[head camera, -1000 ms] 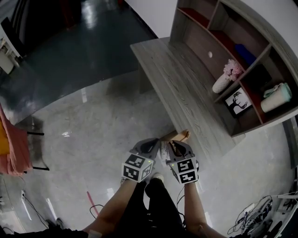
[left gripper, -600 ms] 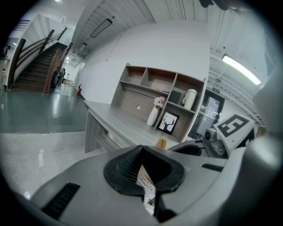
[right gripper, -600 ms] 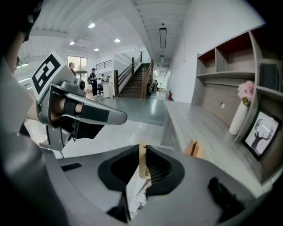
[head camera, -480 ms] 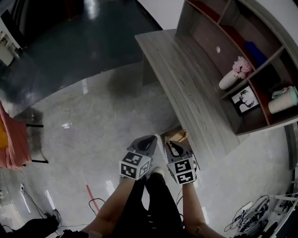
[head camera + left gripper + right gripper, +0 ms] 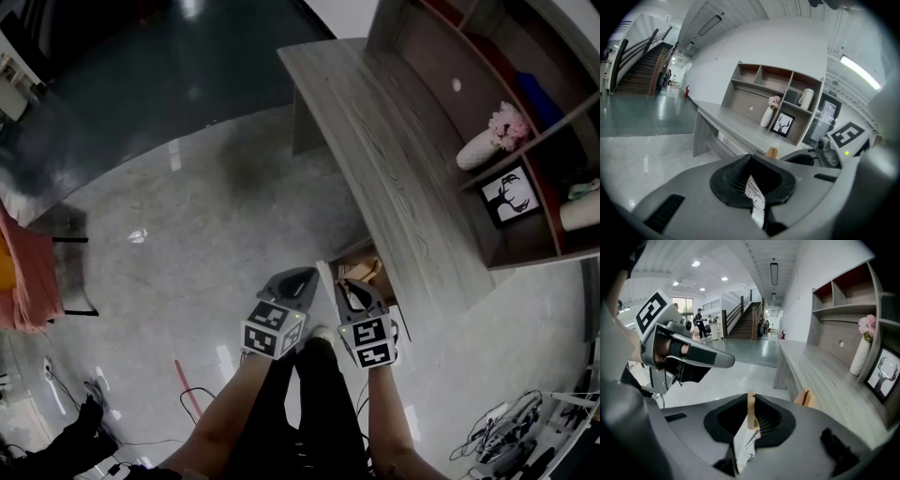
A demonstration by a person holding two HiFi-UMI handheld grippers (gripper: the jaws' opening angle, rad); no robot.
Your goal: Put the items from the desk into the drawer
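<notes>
Left gripper (image 5: 302, 279): jaws clamped on a white printed card (image 5: 753, 192), which stands on edge between the pads.
Right gripper (image 5: 352, 289): just beside the left; jaws nearly together, pinching a thin tan edge of what looks like the same card.
Card: held over the floor, just short of the drawer.
Drawer (image 5: 364, 270): wooden, open, under the desk edge, just past the tips.
Desk (image 5: 394, 159): grey wood; vase (image 5: 478, 148) on shelf behind.

Grey wood-grain desk (image 5: 394, 141) on a glossy floor (image 5: 187, 234), an open-fronted shelf unit (image 5: 427, 47) along its back edge.
</notes>
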